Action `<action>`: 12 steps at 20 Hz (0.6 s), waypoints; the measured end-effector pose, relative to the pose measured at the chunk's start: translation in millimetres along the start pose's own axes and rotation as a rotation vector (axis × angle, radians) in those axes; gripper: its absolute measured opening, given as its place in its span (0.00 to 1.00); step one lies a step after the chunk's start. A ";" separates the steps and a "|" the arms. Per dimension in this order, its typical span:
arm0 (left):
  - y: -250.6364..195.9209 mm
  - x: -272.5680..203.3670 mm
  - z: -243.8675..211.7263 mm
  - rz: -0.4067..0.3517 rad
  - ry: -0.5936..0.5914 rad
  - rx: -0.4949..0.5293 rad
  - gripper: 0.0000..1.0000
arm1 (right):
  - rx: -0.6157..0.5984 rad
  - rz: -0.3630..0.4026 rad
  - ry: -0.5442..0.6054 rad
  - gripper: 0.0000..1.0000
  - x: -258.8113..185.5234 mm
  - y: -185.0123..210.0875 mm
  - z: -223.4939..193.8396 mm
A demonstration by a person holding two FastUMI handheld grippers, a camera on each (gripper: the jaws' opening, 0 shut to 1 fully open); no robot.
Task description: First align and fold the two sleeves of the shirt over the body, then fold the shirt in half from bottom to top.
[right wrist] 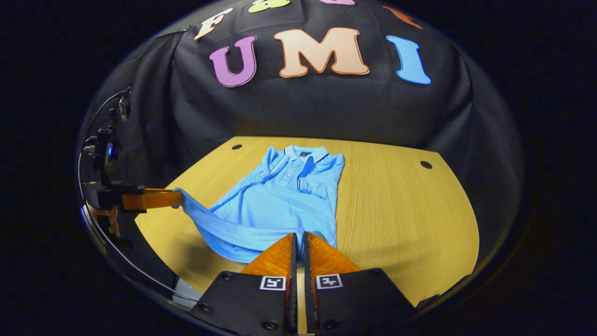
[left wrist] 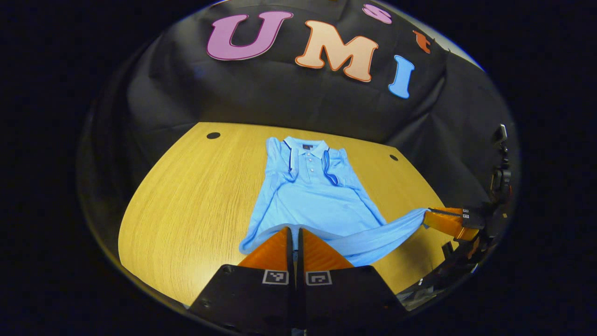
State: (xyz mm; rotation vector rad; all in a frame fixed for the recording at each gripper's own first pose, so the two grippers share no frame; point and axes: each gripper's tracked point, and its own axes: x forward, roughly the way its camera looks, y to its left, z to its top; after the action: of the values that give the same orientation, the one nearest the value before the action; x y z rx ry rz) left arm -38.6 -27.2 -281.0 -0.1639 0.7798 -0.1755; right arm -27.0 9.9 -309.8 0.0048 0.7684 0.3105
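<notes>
1. Shirt (left wrist: 310,198) on wooden table (left wrist: 186,205), sleeves folded in, hem lifted (both corners).
2. Left gripper (left wrist: 295,229) and right gripper (right wrist: 299,235) each pinched on hem.
3. Black cloth wall (left wrist: 261,98) behind.

A light blue polo shirt (left wrist: 310,205) is laid face up on the counter, its collar toward the far edge and the button placket visible. Both short sleeves are folded inward over the chest. The bottom hem is lifted off the surface at both corners and sags between them.
</notes>
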 end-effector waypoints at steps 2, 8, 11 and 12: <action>5.6 13.8 26.6 0.014 -0.029 -0.004 0.00 | 0.007 -0.009 -0.031 0.09 13.0 -11.3 23.7; 13.3 59.9 84.0 0.023 -0.067 -0.012 0.00 | -0.018 0.006 -0.093 0.09 61.2 -27.0 85.3; 17.5 84.1 104.7 0.034 -0.075 -0.005 0.00 | -0.024 0.014 -0.121 0.09 90.9 -28.7 113.7; 17.9 92.9 112.1 0.032 -0.079 -0.006 0.00 | -0.029 0.015 -0.130 0.09 100.0 -30.7 122.0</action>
State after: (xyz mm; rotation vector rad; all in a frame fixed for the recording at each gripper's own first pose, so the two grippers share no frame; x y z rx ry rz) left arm 107.5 -20.8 -269.7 -0.1630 0.7044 -0.1353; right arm 132.5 21.6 -293.7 0.0036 0.6356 0.3318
